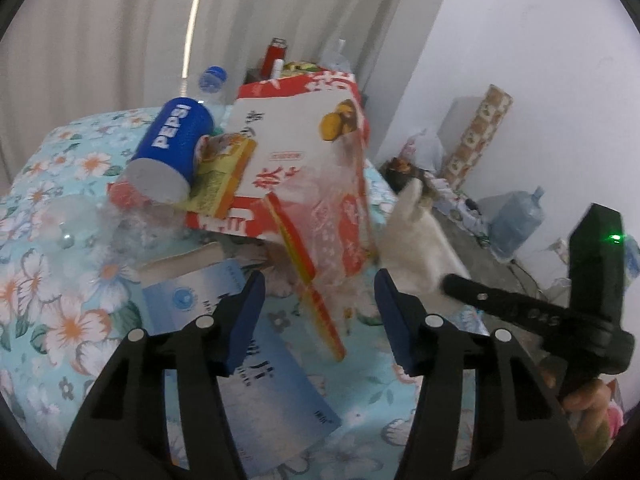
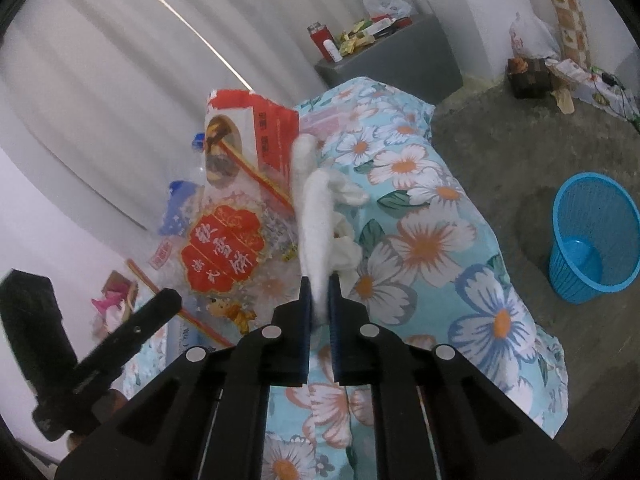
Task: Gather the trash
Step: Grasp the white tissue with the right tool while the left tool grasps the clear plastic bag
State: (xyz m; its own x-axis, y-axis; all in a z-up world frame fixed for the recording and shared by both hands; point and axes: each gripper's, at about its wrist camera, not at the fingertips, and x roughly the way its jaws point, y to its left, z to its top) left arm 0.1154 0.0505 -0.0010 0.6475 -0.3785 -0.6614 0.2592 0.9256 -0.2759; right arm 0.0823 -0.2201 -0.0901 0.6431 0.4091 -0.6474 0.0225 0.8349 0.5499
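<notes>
A crumpled white tissue [image 2: 316, 216] sits clamped in the right gripper [image 2: 319, 292] above the floral bedspread [image 2: 420, 184], beside the trash pile [image 1: 256, 160], where the left gripper [image 1: 320, 316] hangs with jaws apart.

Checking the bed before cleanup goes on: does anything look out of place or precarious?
Yes. Trash is heaped on the floral bedspread: a Pepsi can lies tilted on a red-and-white box, and a clear snack bag spills off the pile. The blue bin sits on the floor, away from the bed.
</notes>
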